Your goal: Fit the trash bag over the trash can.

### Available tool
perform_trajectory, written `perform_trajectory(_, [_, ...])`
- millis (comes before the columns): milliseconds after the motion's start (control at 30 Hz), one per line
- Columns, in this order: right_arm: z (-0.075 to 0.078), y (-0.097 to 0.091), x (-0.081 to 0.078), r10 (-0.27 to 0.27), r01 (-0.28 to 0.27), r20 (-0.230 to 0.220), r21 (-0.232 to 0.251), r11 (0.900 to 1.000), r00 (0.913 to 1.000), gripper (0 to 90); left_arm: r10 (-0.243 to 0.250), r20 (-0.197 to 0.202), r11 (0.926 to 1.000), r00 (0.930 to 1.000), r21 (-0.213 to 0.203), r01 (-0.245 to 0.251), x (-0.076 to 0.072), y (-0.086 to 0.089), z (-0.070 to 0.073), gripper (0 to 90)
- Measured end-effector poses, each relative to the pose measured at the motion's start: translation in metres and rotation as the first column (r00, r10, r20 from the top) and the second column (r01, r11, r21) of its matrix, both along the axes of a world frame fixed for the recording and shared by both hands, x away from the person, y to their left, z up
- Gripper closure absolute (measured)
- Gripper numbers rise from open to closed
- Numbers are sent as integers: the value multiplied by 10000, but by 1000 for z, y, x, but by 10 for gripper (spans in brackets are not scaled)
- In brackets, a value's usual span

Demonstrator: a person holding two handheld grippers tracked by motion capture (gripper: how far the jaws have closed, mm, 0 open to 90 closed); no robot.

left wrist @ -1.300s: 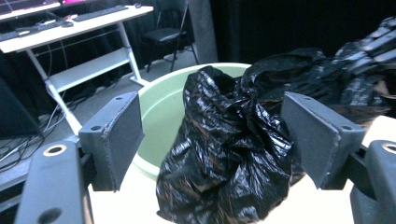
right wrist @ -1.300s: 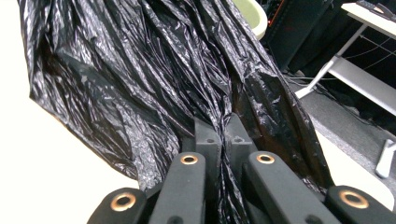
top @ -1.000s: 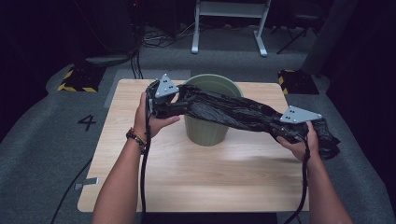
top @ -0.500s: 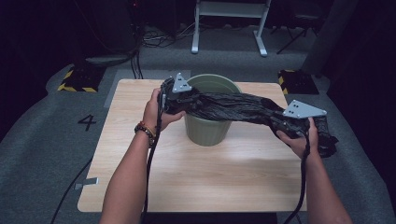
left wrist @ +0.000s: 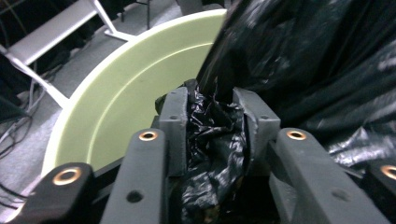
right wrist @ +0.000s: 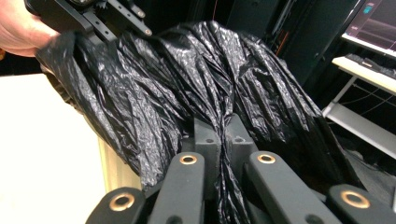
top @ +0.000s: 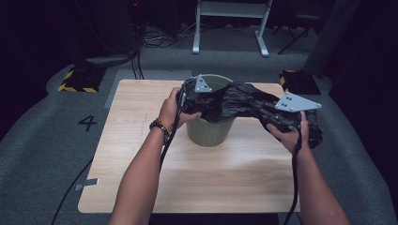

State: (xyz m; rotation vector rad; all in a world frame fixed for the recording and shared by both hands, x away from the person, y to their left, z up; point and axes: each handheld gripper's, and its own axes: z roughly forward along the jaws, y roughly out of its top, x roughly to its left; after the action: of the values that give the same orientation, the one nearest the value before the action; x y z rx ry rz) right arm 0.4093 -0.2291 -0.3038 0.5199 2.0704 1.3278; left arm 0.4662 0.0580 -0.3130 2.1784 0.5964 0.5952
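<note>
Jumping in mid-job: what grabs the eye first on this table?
A crumpled black bag stretched between two hand-held tools, spanning the top of a green bin at the middle of the wooden table. The left tool, whose jaws have just been opening slightly, pinches bunched plastic over the bin's rim; the right tool clamps the other end off to the right.

We read one number: a dark "4" marked on the grey floor just left of the wooden table in the high view. Yellow-and-black hazard stripes edge a dark floor plate beyond the table's far left corner. A screen at the upper right of the right gripper view may carry text, but it is too blurred for us to read.
</note>
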Motion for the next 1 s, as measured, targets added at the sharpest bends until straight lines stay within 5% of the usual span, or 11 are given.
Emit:
perform_trajectory(133, [-3, 16, 8, -85, 70, -340, -446, 9990, 9994, 879, 240, -44, 9992, 9997, -313, -241, -1, 8, 0, 508])
perform_trajectory(367, [-12, 17, 16, -398, 365, -753, -450, 9983, 9964, 880, 697, -69, 9895, 9975, -1262, -700, -11, 40, 3, 348])
perform_trajectory(600, [-17, 9, 19, -951, 890, -915, -690, 9936, 9913, 882, 557, 2, 9794, 9984, -1944, -546, -22, 62, 8, 318])
perform_trajectory(800, [-18, 4, 19, -1104, 1047, -981, -613, 9926, 9890, 880, -482, 287, 9791, 9984, -1966, 529, -35, 36, 16, 317])
perform_trajectory(1000, [-17, 11, 18, -893, 834, -971, -635, 9945, 9913, 868, -1531, 348, 9746, 9876, -1601, 1567, -42, -7, 17, 305])
